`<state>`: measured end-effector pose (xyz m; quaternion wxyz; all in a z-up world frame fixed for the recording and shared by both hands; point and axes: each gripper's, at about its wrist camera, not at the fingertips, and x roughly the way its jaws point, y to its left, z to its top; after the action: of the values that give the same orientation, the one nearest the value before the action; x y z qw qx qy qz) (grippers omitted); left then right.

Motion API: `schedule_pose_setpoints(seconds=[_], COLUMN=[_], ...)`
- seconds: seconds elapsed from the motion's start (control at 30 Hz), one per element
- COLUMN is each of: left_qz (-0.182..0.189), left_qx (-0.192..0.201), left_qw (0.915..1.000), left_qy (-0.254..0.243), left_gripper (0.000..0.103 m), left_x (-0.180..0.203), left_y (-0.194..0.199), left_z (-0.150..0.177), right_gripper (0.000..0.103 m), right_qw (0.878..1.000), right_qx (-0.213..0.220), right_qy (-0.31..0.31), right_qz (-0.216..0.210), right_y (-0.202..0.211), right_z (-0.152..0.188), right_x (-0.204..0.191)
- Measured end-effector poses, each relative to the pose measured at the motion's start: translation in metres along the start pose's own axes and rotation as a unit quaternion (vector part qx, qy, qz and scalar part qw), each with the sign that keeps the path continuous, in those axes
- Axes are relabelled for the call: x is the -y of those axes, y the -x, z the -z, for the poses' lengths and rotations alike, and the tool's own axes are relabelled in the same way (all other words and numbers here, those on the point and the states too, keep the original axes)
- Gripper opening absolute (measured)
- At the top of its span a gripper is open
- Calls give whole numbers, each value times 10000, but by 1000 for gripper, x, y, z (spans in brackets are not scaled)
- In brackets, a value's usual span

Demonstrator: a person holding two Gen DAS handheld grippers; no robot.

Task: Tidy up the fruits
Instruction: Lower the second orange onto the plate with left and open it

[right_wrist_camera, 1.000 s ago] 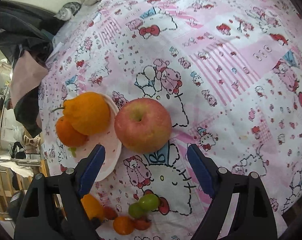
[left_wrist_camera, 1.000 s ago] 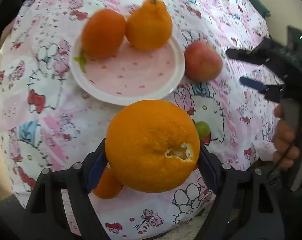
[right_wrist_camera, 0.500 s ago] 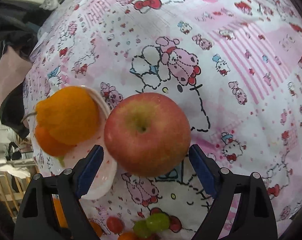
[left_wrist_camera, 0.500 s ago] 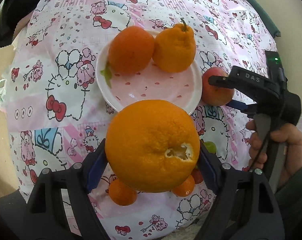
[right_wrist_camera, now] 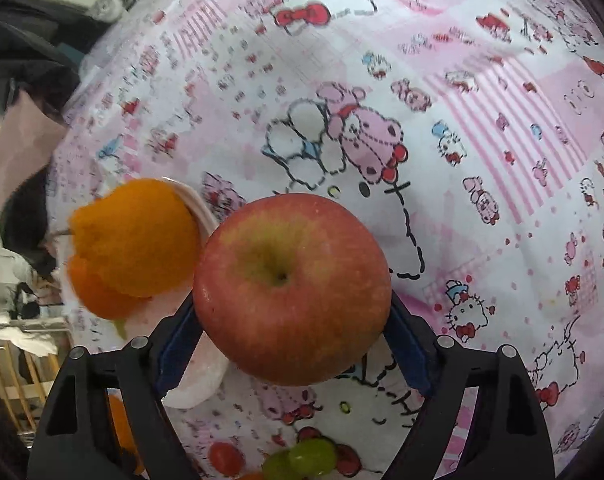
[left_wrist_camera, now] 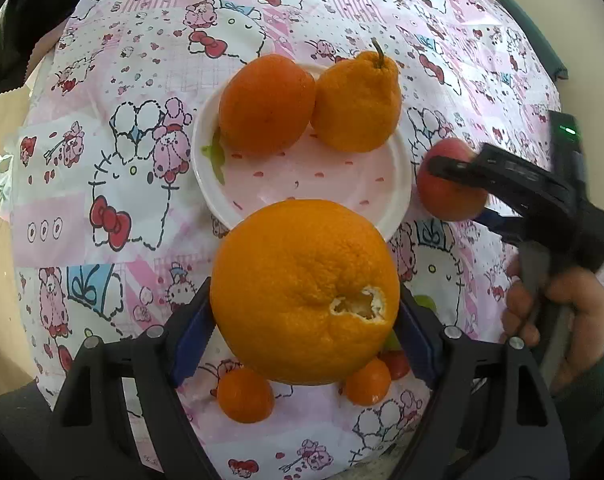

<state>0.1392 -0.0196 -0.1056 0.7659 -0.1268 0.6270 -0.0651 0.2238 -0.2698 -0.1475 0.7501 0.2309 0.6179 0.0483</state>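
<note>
Left claw (left_wrist_camera: 305, 316) clamped on a large orange (left_wrist_camera: 305, 292), short of the plate (left_wrist_camera: 397, 184) ahead holding two citrus; right claw (right_wrist_camera: 292, 332) now flanks the apple (right_wrist_camera: 292, 300), apparently gripping, where earlier it stood off; small fruits (left_wrist_camera: 246, 396) below remain unsorted

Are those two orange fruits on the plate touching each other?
Touching. In the left wrist view, the round orange and the knobbly, stemmed orange press side to side on the plate, with no gap showing between them.
</note>
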Motion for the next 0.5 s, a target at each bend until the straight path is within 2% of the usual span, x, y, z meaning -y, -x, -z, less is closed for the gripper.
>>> schedule_pose_setpoints(seconds=[0.17,0.3,0.5], left_qz=[54,75,-197], left_qx=[-73,-173,-282], left_qw=[9994,9993,9982], left_qy=[321,318,485], left_gripper=[79,79,79], left_x=[0,11,20], left_y=[-15,-29,-53], left_z=[-15,-31,-54], right_gripper=[87,87,87], right_qw=[9987,9971,9952], right_qx=[243,395,496], right_qy=[-7,-29,-126], right_qz=[-458,-652,-835], right_y=[34,55,68], right_z=[6,7,3], right_x=[-4,-2,4])
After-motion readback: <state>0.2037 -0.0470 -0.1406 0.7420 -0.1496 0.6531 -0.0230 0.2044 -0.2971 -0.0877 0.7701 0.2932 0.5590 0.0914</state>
